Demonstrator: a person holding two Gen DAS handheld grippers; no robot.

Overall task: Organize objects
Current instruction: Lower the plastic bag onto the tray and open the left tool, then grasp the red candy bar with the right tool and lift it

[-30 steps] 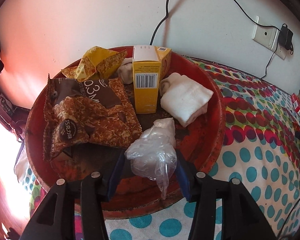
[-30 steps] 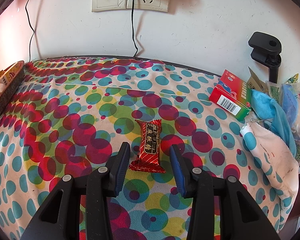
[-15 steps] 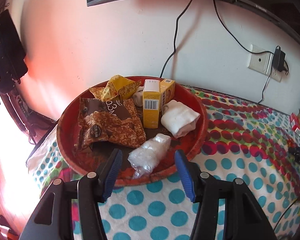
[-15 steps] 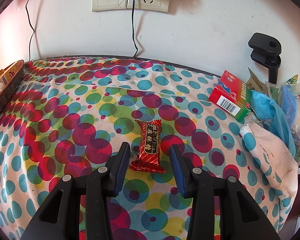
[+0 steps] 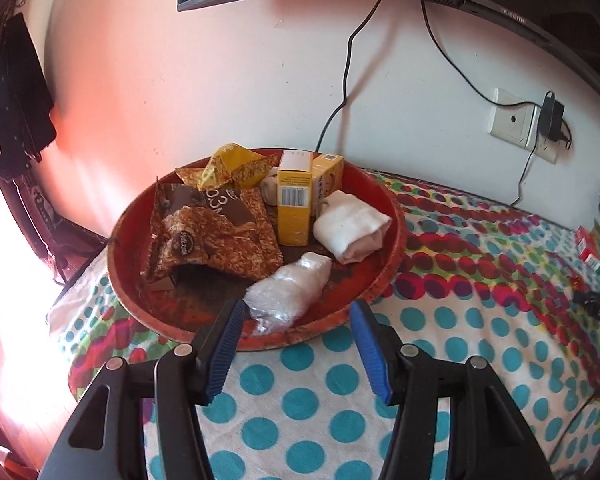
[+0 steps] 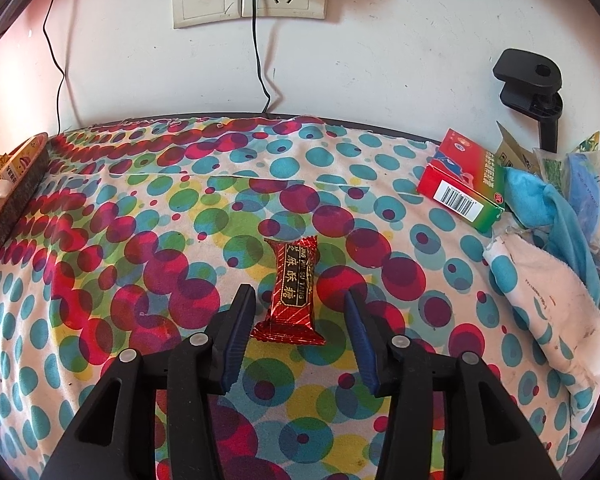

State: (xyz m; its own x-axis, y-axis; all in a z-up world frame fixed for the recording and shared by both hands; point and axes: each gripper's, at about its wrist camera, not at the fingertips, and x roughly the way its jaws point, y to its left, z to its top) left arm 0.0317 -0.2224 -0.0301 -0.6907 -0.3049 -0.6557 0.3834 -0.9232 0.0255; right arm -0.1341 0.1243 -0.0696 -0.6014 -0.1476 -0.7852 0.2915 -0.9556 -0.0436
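Left wrist view. At far left dark clothing (image 5: 16,112) hangs against the wall. Your left gripper (image 5: 296,312) sits low in the frame, jaws spread wide, nothing pinched; the blue pads (image 5: 226,350) hang over the near rim of the red tray (image 5: 392,248), which fills the centre. In the tray, left to right: a brown snack bag (image 5: 208,236), a crumpled yellow wrapper (image 5: 232,164) behind it at the far rim, two upright yellow boxes (image 5: 294,196) side by side, a folded white cloth (image 5: 350,224) just right of them. A clear plastic bag (image 5: 288,294) lies at the tray's near edge, its tail between your pad tips but touching neither as far as you can tell. The tray rests on a spotted tablecloth (image 5: 320,400). A wall socket (image 5: 512,120) is at upper right.

Right wrist view. The tray's edge shows at far left. Your right gripper (image 6: 298,300) is low centre, jaws opening, with the red candy bar (image 6: 292,292) lying flat on the cloth between them, lengthwise along the fingers, its near end level with the pads. A gap shows on each side; neither pad presses it. At right lie a red and green box (image 6: 464,184), then a blue cloth (image 6: 540,200). A black clamp (image 6: 532,84) stands at upper right.
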